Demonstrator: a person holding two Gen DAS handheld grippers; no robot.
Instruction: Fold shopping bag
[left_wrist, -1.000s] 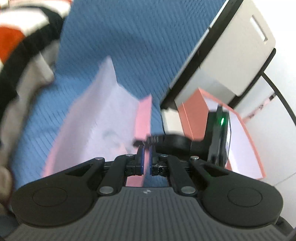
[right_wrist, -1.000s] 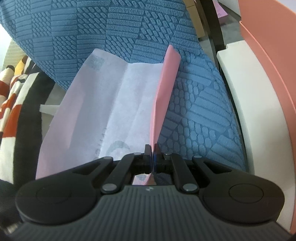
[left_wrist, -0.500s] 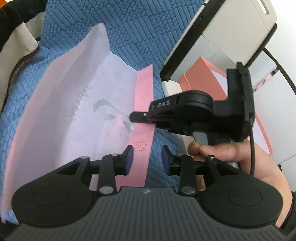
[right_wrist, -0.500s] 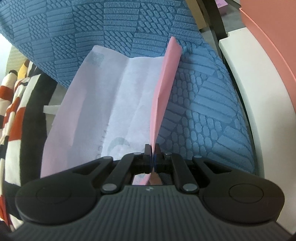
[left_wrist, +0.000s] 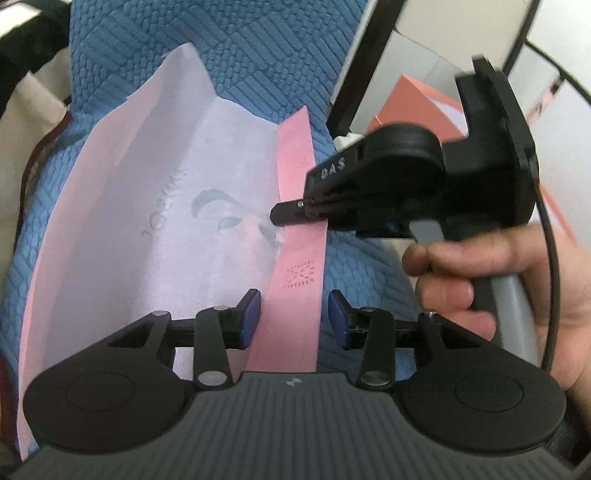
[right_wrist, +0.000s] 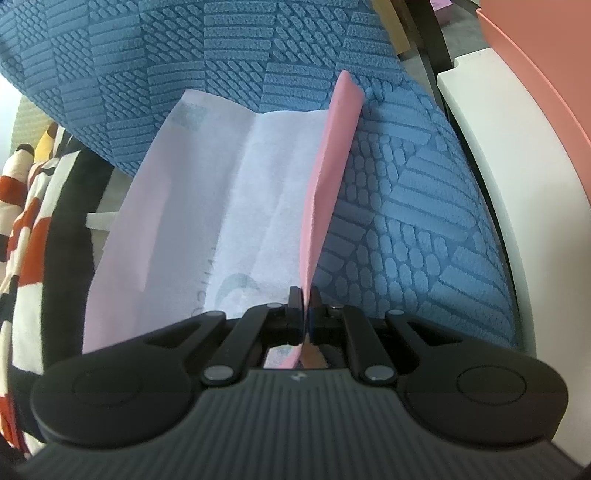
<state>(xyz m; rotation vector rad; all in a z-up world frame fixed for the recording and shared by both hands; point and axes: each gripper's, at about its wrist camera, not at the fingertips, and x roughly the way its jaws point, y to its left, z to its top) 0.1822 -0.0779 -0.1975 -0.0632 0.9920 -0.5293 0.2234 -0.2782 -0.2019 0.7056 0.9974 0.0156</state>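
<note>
A pale pink shopping bag lies spread on a blue cushion, white inner face up. Its pink edge strip stands raised along the right side. My left gripper is open: the blue pads stand either side of that strip without pressing it. My right gripper is shut on the same pink edge further along and holds it upright. A person's hand grips the right tool's handle.
The blue textured cushion carries the bag. A red, black and white patterned cloth lies to the left. A white furniture edge and a salmon box stand at the right.
My left gripper went from shut on the pink edge to open and sank closer to the bag. The right gripper kept its hold and stayed put.
</note>
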